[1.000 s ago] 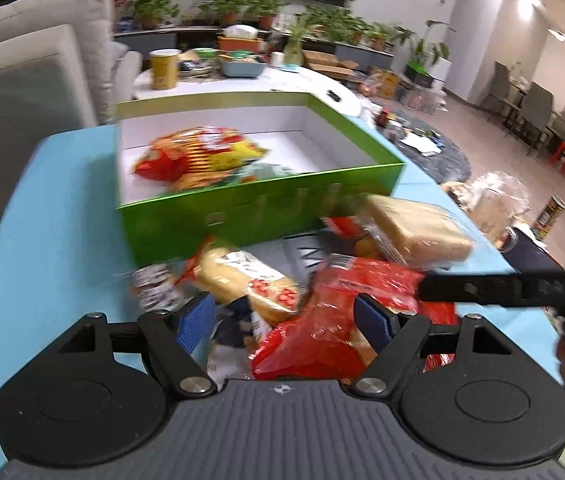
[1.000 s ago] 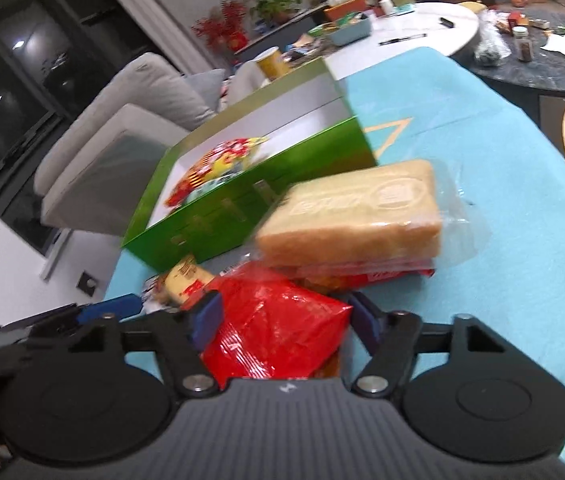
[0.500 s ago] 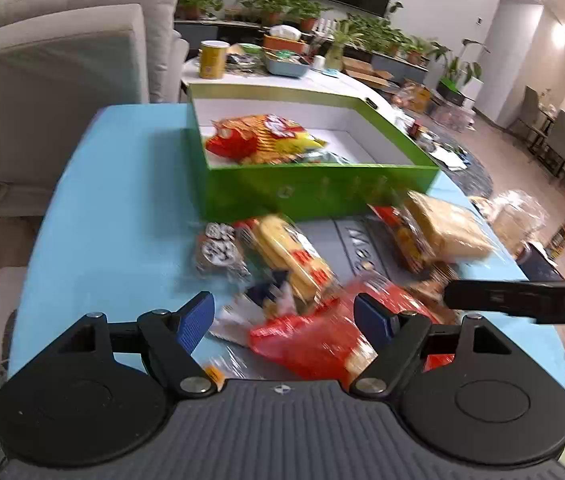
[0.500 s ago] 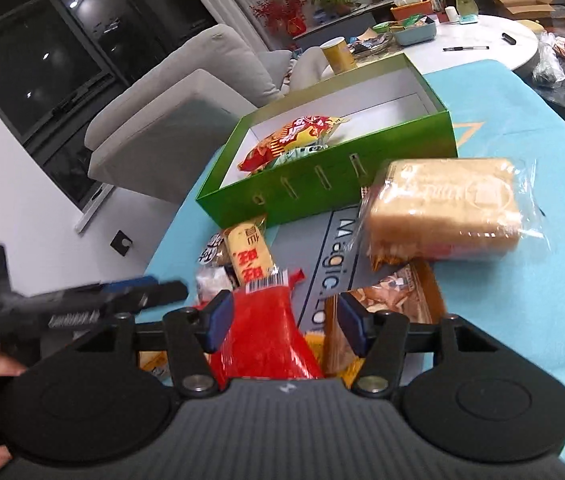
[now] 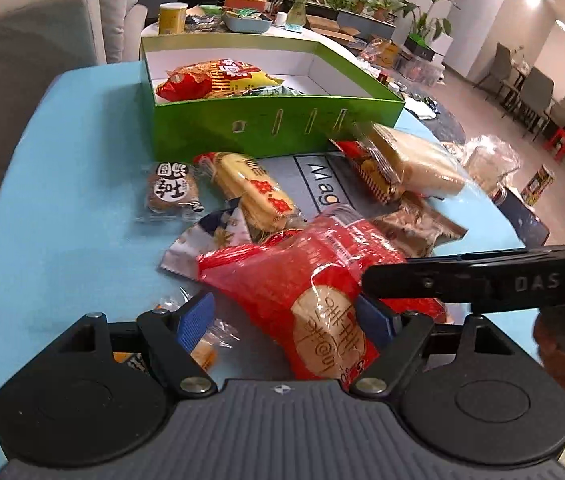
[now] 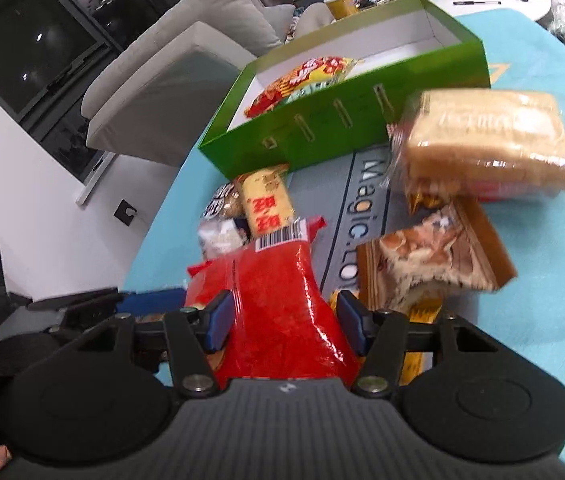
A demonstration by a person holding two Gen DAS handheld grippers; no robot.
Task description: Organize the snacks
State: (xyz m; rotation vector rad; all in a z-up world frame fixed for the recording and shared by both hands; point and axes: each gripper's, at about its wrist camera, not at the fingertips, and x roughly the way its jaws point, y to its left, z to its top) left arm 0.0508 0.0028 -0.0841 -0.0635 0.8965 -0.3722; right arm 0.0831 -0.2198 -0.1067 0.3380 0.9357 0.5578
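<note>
Snacks lie loose on a blue table [image 5: 62, 184] ahead of both grippers, with a green box [image 5: 274, 124] at the far end, well ahead, already holding one red-yellow bag [image 5: 210, 80]. Bread pack [image 6: 486, 148] sits ahead-right of the right gripper [image 6: 282, 322], near the box's front wall, stacked on other packets; brown pack [image 6: 430, 256] is just right of its fingers. Red bag [image 6: 278, 316] is between the right gripper's pads, jaws closed in on it, looks grasped near one end; the barcode end points forward. Left gripper [image 5: 286, 320] is spread wide and holds nothing, with the red bag's other end lying between its fingers. Yellow pack [image 5: 258, 196] and round cake [image 5: 170, 188] lie ahead-left of it. Risks, as I judge: thin crinkly film could slip from the pads, the bag could sag and drag the small wrappers under it off the pile. The grippers are close together, so they could bump. Squeezing too hard may crush the cracker inside. The box's front wall could catch a low-hanging bag.
</note>
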